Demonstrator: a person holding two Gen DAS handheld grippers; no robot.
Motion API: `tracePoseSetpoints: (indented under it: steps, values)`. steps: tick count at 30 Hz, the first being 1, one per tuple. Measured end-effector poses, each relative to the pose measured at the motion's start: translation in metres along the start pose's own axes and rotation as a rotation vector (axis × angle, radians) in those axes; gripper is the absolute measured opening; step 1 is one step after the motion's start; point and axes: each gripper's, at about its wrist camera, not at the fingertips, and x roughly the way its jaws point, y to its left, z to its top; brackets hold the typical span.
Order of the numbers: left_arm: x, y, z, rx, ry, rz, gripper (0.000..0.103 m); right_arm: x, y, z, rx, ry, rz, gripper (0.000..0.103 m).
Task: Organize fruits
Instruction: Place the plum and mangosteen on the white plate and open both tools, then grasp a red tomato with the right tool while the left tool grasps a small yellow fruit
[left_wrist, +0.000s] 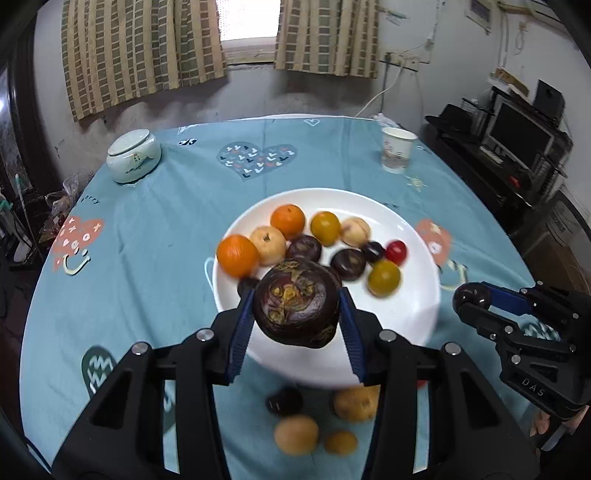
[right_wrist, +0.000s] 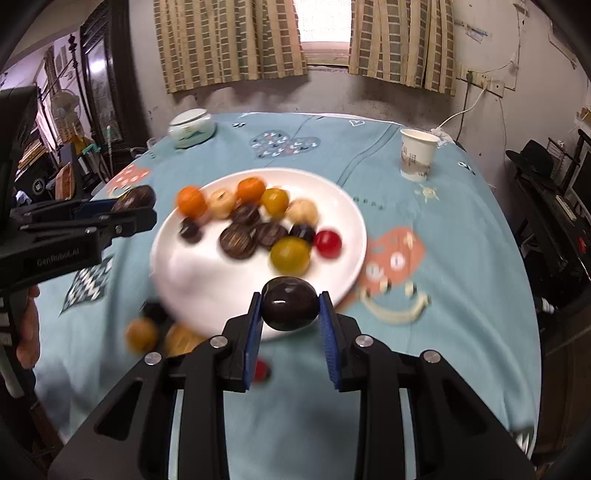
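Here, two hand-held grippers hang over a white plate of fruit on a desk spread with a blue heart-patterned cloth. The left hand-held gripper clamps a large dark purple mangosteen between its blue pads, above the plate's near rim. To its right, the right hand-held gripper pinches a smaller, glossy dark fruit, jaws narrow, over the near edge of the same plate. On the plate lie two oranges, pale apples, yellow-green fruits, several dark ones and a red one, clustered toward its far half. A few loose fruits, blurred, sit on the cloth just beside the plate's near edge. A lidded ceramic jar and a paper cup stand well apart at the desk's far side.
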Motion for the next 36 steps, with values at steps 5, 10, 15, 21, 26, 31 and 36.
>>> tracePoseSetpoints:
  steps: [5, 10, 15, 21, 26, 31, 36]
  values:
    - [0.040, 0.008, 0.011, -0.024, 0.065, -0.004, 0.045, 0.045, -0.018, 0.020, 0.016, 0.059, 0.001, 0.030]
    - [0.062, 0.010, 0.015, -0.017, 0.090, -0.004, 0.046, 0.064, -0.021, 0.027, 0.001, 0.080, 0.003, 0.030]
    - [0.064, 0.014, 0.024, -0.028, 0.074, 0.009, 0.064, 0.069, -0.016, 0.035, -0.032, 0.053, -0.018, 0.053]
    - [0.034, 0.019, 0.032, -0.043, 0.007, 0.016, 0.074, 0.053, -0.009, 0.045, -0.065, -0.015, -0.040, 0.060]
    - [-0.020, 0.021, 0.008, -0.061, -0.066, 0.009, 0.085, 0.012, -0.009, 0.034, -0.060, -0.041, -0.050, 0.060]
    - [-0.063, 0.011, -0.053, -0.059, -0.117, 0.044, 0.092, -0.040, 0.003, -0.008, -0.040, -0.050, -0.061, 0.061]
    - [-0.070, 0.005, -0.114, -0.093, -0.077, 0.030, 0.092, -0.072, 0.023, -0.064, 0.011, -0.072, -0.051, 0.064]
